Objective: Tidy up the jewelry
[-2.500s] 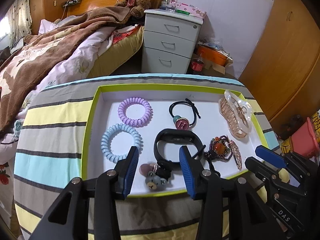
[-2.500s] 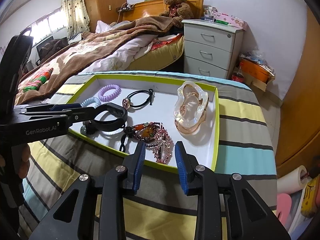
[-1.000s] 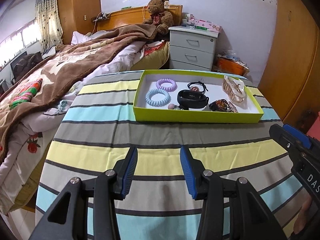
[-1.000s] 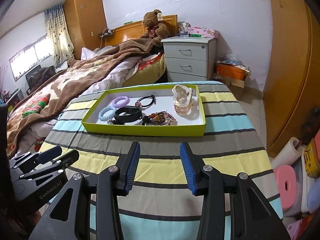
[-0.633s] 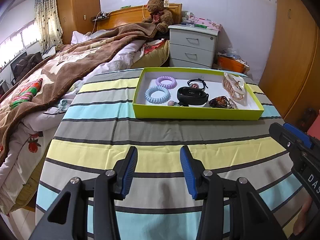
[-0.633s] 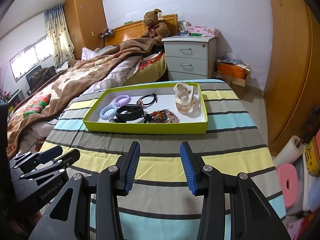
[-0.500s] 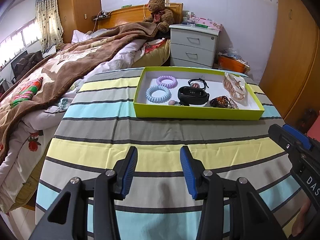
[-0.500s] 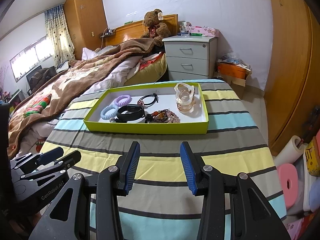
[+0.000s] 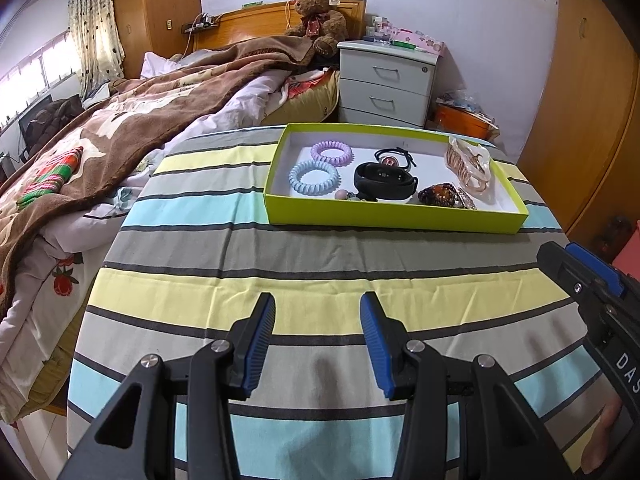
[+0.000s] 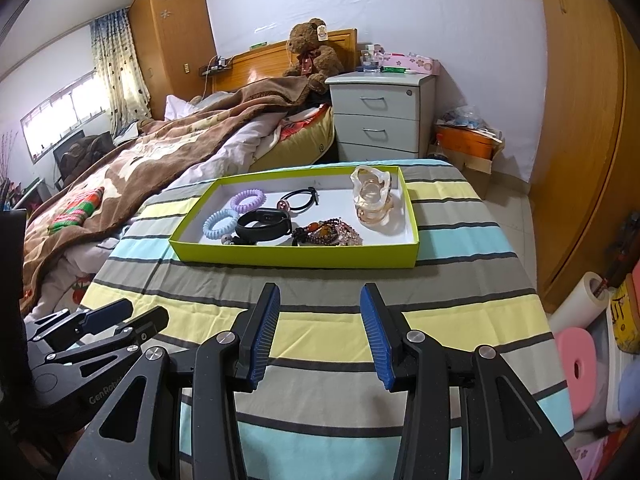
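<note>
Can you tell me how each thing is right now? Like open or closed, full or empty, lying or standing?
Green tray: lidless, holds all the jewelry.
Blue coil hair tie: lying flat.
Purple coil hair tie: lying flat.
Black wristband: standing on its edge.
Clear hair claw: closed.
Left tool: open, empty.
Right tool: open, empty.
Nightstand drawers: shut.

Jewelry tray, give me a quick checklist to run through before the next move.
1. Left gripper jaws open, nothing between them: ok.
2. Right gripper jaws open, nothing between them: ok.
3. Green tray flat on the striped tablecloth, inside the table edge: ok.
4. Items inside the tray, namely blue coil tie, purple coil tie, black band, clear hair claw, bead bracelet: ok.
5. Stray jewelry on the cloth outside the tray: none seen, ok.
6. Items sorted apart: not ok, band, small charms and beads crowd the near wall.
</note>
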Action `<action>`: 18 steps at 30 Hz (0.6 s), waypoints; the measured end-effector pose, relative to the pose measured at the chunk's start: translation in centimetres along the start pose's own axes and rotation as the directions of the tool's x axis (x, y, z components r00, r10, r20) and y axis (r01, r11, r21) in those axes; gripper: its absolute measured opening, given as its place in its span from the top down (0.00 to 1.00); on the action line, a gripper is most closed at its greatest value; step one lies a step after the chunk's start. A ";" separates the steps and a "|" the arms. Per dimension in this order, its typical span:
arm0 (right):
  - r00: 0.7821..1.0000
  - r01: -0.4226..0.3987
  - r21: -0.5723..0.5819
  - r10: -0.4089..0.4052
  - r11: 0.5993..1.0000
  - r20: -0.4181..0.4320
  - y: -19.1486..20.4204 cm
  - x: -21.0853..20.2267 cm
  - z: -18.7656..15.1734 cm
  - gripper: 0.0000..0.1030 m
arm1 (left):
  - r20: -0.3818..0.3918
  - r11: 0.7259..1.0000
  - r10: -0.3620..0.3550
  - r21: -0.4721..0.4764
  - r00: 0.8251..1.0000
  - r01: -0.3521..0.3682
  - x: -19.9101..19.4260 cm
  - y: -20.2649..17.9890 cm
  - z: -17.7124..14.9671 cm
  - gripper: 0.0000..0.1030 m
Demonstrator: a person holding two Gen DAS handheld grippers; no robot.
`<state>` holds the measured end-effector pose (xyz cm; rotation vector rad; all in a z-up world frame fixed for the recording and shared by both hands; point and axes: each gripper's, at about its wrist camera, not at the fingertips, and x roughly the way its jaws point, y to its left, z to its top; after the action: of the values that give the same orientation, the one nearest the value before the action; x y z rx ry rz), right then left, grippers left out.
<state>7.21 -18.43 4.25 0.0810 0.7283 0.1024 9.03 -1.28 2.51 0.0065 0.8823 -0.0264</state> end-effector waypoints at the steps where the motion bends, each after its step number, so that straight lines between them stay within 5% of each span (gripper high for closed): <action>1: 1.000 0.000 0.001 0.000 1.000 -0.001 0.1 0.0 -0.1 0.58 | -0.002 1.000 -0.002 0.000 1.000 0.002 0.0 0.0 0.0 0.55; 18: 1.000 -0.002 -0.001 0.002 1.000 -0.005 0.2 -0.1 0.0 0.58 | 0.008 1.000 0.006 -0.011 1.000 -0.006 -0.3 0.1 0.0 0.55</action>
<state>7.06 -18.24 4.33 0.0809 0.7332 0.1048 8.79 -1.17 2.74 -0.0017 0.8747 -0.0161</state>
